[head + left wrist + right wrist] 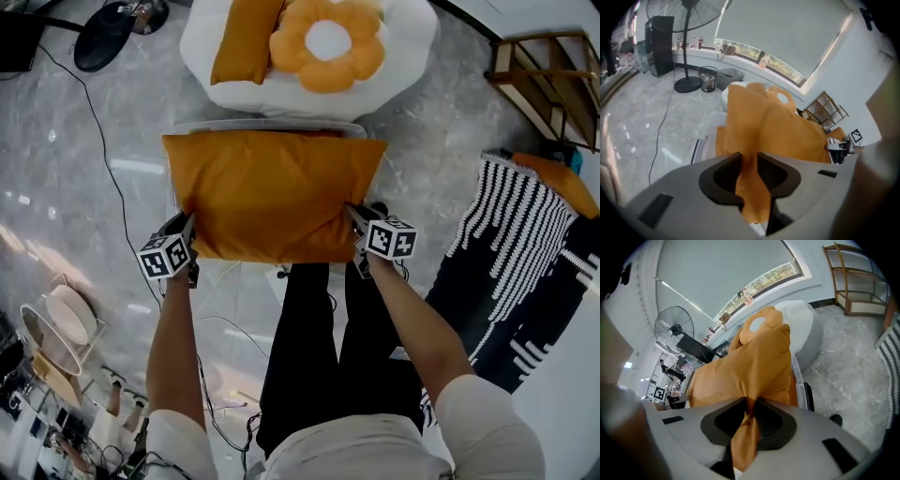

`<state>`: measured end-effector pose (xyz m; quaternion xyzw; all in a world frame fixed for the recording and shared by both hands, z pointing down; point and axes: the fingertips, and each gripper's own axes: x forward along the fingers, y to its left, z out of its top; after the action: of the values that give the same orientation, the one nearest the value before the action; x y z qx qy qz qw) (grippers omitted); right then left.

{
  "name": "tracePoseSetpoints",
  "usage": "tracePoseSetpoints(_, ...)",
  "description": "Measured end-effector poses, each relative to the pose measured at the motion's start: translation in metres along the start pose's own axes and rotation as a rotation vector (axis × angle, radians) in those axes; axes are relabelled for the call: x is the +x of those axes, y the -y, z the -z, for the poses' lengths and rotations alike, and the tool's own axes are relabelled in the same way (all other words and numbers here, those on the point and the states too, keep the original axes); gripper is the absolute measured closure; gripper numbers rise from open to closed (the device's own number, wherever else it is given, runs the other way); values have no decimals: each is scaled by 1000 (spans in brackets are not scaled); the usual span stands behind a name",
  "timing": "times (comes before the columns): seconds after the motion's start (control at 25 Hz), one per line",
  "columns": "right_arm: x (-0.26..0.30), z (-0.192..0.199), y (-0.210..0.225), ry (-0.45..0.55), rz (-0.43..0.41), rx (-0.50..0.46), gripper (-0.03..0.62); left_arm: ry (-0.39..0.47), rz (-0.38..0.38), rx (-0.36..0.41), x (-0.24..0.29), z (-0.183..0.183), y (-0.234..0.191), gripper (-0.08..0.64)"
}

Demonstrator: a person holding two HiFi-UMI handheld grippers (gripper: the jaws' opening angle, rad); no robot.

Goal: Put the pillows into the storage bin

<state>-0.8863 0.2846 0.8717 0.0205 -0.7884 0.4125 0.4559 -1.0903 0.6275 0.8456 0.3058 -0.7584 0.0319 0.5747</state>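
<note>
A polished grey marble floor (pixel 84 187) runs under everything here, with a white round floor cushion (pixel 412 37) at the far side of it. That cushion carries two more of the task's pillows: a smaller orange rectangular pillow (pixel 246 39) and an orange flower-shaped pillow with a white centre (pixel 326 42).

Between you and the cushion sits the clear plastic storage bin (pixel 262 125). Only its far rim and a little of its side walls show, because the large orange fabric pillow (pixel 272 192) you are carrying lies over its mouth.

Your left gripper (pixel 749 159) has its jaws nearly closed on the pillow's near left corner. The cloth fills the narrow gap between them, and the pinch looks fairly loose. Your right gripper (pixel 749 404) is closed tighter on the near right corner, where the cloth is bunched into a crease between the jaws.

Holding both near corners likely serves two ends. It keeps the pillow spread flat instead of folding, and it lets you steer the whole width at once.

The pillow lies broad face up. Its long axis runs side to side between your two grippers, along the bin's far rim, so it seems lined up to drop in. Whether it rests on the bin's rim or hangs just above it cannot be told.
</note>
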Motion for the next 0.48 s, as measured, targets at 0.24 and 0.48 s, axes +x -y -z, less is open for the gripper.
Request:
tracePoseSetpoints(0.24,23,8,2,-32,15,-21,416,81,-60,16,12,14,-7,416)
tracePoseSetpoints(0.48,2,-21,-54,118,-109,-135,439,217,101,52,-1,9,56,454)
